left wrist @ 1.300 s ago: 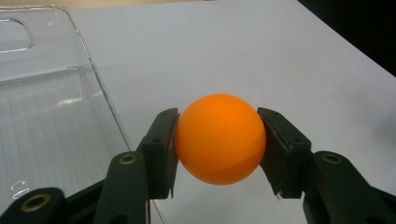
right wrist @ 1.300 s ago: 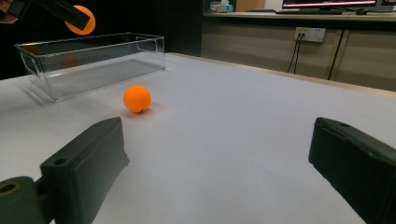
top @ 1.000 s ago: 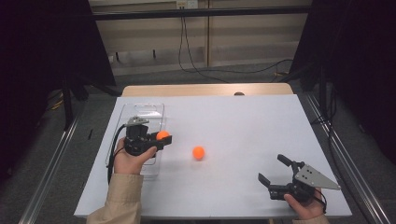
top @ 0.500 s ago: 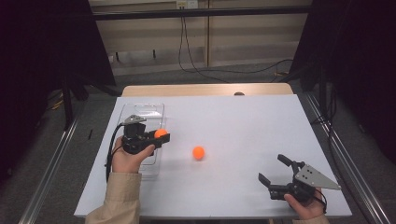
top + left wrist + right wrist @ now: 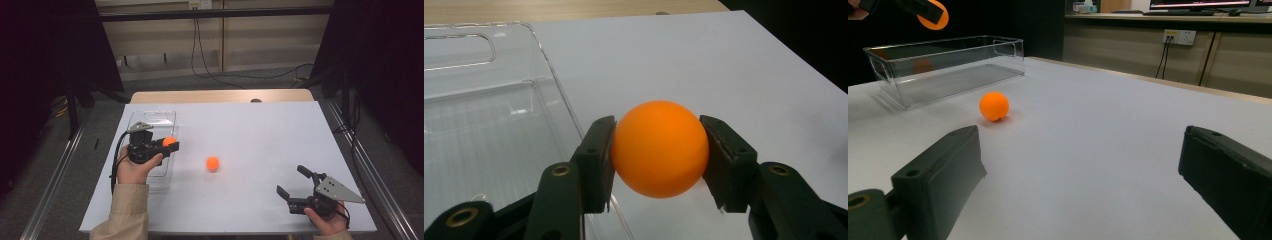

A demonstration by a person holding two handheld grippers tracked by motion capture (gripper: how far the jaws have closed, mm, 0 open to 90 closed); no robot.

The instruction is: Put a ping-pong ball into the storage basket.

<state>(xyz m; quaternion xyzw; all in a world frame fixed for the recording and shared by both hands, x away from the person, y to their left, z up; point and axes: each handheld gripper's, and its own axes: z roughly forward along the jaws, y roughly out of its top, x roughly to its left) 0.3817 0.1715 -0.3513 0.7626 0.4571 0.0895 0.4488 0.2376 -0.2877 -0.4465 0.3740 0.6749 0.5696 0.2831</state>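
Note:
My left gripper (image 5: 170, 143) is shut on an orange ball (image 5: 659, 148), held above the right edge of a clear plastic bin (image 5: 150, 120) at the table's left. Both pads press the ball's sides. In the right gripper view the held ball (image 5: 934, 16) hangs over the clear bin (image 5: 948, 67). A second orange ball (image 5: 212, 163) lies loose on the white table (image 5: 260, 130) near the middle, and also appears as the loose ball (image 5: 994, 106) ahead of the right jaws. My right gripper (image 5: 293, 181) rests low at the front right, open, with nothing between its jaws.
A wooden strip (image 5: 220, 96) runs along the table's far edge. Black frame posts and cables stand beyond the table. Metal rails (image 5: 55, 175) flank the left and right sides.

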